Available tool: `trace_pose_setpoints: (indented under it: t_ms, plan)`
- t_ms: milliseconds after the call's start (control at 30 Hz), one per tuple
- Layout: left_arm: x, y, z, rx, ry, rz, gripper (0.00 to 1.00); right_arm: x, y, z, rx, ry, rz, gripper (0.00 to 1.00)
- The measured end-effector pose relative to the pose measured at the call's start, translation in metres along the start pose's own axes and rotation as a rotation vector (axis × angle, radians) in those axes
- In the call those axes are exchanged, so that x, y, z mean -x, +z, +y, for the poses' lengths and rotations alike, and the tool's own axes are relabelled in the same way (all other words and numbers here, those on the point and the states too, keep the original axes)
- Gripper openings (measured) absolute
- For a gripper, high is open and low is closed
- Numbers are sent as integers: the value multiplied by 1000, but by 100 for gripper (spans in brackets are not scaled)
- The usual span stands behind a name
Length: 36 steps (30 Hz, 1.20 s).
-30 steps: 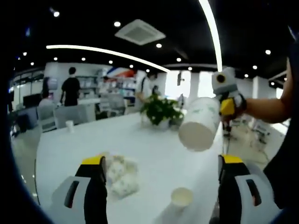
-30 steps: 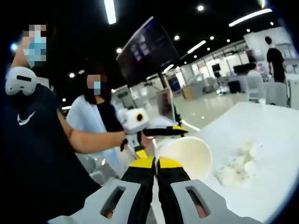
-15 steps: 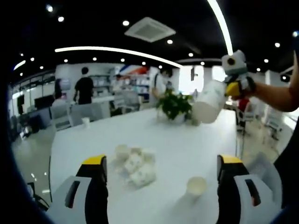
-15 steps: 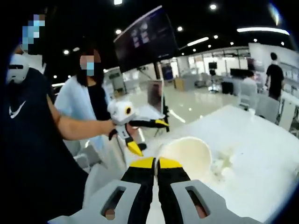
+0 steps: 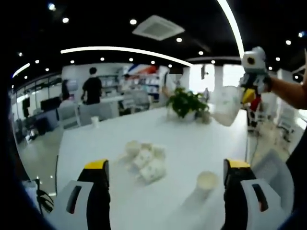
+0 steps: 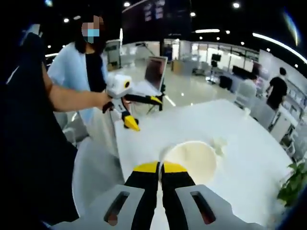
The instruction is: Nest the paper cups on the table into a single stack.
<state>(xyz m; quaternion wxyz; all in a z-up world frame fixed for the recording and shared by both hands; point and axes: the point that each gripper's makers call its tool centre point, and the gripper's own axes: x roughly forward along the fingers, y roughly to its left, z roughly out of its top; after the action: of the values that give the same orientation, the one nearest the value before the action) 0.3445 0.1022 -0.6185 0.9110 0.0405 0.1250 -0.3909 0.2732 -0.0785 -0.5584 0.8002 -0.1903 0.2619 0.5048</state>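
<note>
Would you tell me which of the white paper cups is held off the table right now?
The white paper cup clamped in the right gripper; the upright cup and the cup cluster rest on the white table.

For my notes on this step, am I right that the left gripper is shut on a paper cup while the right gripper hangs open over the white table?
Not quite: the sides are swapped. In the right gripper view the right gripper is shut on the rim of a paper cup, and in the left gripper view the left gripper hangs open over the white table.

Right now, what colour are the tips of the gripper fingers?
Yellow tips on black fingers, best in the right gripper view.
</note>
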Motion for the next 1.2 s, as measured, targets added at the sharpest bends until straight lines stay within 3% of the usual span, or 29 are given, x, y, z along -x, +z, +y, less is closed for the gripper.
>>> trace_pose_setpoints:
  t_ms: [167, 300, 433, 567, 933, 1200]
  plan:
    - [6, 1, -4, -4, -23, -22, 97, 2, -2, 11, -6, -69, 47, 0]
    - [12, 4, -5, 7, -45, -4, 97, 4, -1, 16, 2, -99, 63, 0]
    - [24, 15, 0, 6, 3, -42, 98, 5, 13, 23, 40, -92, 54, 0]
    - [32, 14, -3, 17, 24, -37, 97, 3, 19, 26, 86, -82, 66, 0]
    - [44, -1, 3, 35, 69, -35, 97, -41, -15, 19, 267, -86, 297, 0]
    - [49, -6, 7, 39, 79, -34, 97, -56, -25, 19, 316, -66, 356, 0]
